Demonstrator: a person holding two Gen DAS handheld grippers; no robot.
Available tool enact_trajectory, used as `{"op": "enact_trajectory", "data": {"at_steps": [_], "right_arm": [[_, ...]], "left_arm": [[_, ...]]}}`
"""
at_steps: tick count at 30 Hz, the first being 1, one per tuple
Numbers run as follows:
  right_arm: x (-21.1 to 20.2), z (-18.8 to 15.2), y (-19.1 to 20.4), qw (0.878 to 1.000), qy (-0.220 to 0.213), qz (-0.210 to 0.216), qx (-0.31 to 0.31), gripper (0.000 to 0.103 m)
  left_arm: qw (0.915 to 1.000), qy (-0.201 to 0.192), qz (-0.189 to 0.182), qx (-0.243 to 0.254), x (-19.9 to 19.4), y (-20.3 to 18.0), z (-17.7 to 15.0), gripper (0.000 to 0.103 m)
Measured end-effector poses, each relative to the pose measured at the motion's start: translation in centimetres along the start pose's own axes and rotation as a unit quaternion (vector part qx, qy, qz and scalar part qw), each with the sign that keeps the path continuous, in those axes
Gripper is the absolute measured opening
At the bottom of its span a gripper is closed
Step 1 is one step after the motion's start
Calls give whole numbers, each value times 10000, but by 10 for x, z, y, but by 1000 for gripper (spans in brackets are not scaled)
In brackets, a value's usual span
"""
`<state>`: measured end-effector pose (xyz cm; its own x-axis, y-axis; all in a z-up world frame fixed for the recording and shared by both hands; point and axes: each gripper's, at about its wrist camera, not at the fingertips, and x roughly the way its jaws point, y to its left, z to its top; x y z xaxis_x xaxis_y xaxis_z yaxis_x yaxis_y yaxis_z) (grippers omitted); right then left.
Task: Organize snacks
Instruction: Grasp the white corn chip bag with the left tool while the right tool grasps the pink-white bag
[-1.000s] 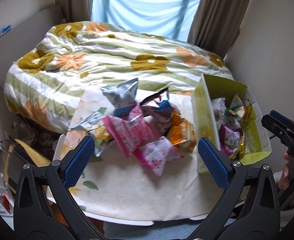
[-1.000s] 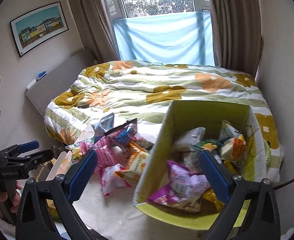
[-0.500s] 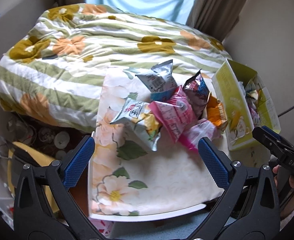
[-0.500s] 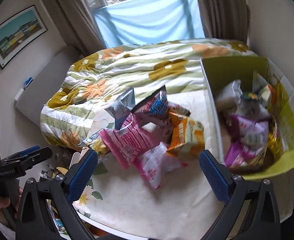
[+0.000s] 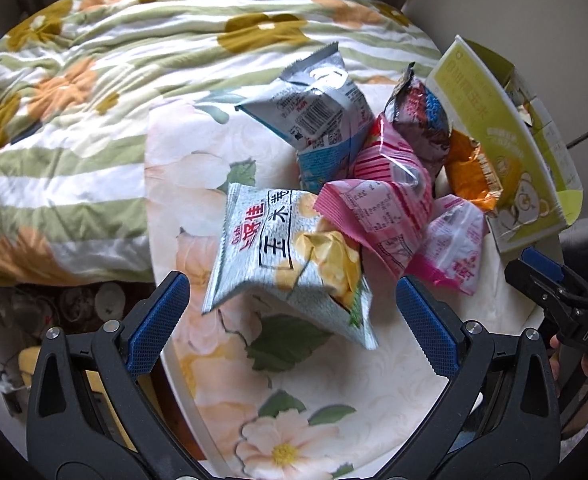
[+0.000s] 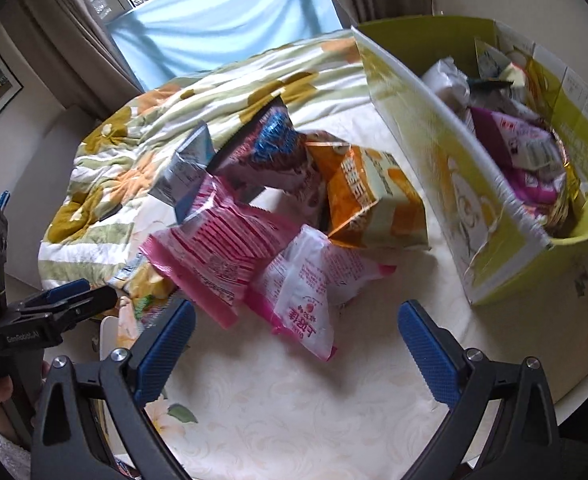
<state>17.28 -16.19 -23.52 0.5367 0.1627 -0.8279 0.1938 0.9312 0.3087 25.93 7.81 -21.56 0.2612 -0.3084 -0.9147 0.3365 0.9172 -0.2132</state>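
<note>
Your left gripper (image 5: 292, 308) hangs with jaws spread wide and empty above the near left part of the tabletop (image 5: 374, 392), its blue pads either side of the silver-and-yellow snack bag (image 5: 290, 256). Your right gripper (image 6: 296, 344) is spread too, gripping nothing, just short of the pale pink packet (image 6: 310, 284). Behind these the snack pile (image 6: 262, 208) sits mid-table. The yellow-green box (image 6: 454, 160) stands at the right edge, holding more packets. Beyond lies the floral quilt (image 5: 114, 60).
</note>
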Motion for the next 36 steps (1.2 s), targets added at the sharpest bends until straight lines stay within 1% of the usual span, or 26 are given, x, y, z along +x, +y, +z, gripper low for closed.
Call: {"op": "enact_trajectory", "data": {"at_steps": [8,12,14,16,18,19,20,22,27,29,33,36], "right_arm": [[33,5,-15,9995,166,-25,264,101],[43,5,-20,9989,283,8,370,101],[45,5,-23,9987,310,35,396,101],[47,5,-24,9986,332,48,410,101],[48,5,-26,9986,322,61,408,101],[48,6,-27,9987,323,47,397,101],[49,6,-27,9987,330,34,388,101],[52,7,-26,9987,344,40,384,101],[58,9,-22,9987,378,8,333,101],[59,8,-23,9987,385,1,321,101],[65,11,-18,9988,396,-12,289,100],[69,13,-17,9989,395,-15,241,98]], "left_arm": [[9989,409,-218,-66,47,10,10,102],[9986,466,-231,38,58,10,10,102],[9985,462,-286,63,60,10,9,100],[9982,464,-387,44,61,11,10,90],[9984,417,-374,63,62,10,11,87],[9987,379,-305,119,61,8,10,80],[9989,367,-234,176,61,7,10,79],[9990,348,-225,185,59,6,9,76],[9992,332,-125,166,51,7,4,72],[9994,325,-54,133,46,9,-1,72],[9995,308,-28,-8,37,13,-13,72],[9995,302,-14,-103,34,17,-18,72]]}}
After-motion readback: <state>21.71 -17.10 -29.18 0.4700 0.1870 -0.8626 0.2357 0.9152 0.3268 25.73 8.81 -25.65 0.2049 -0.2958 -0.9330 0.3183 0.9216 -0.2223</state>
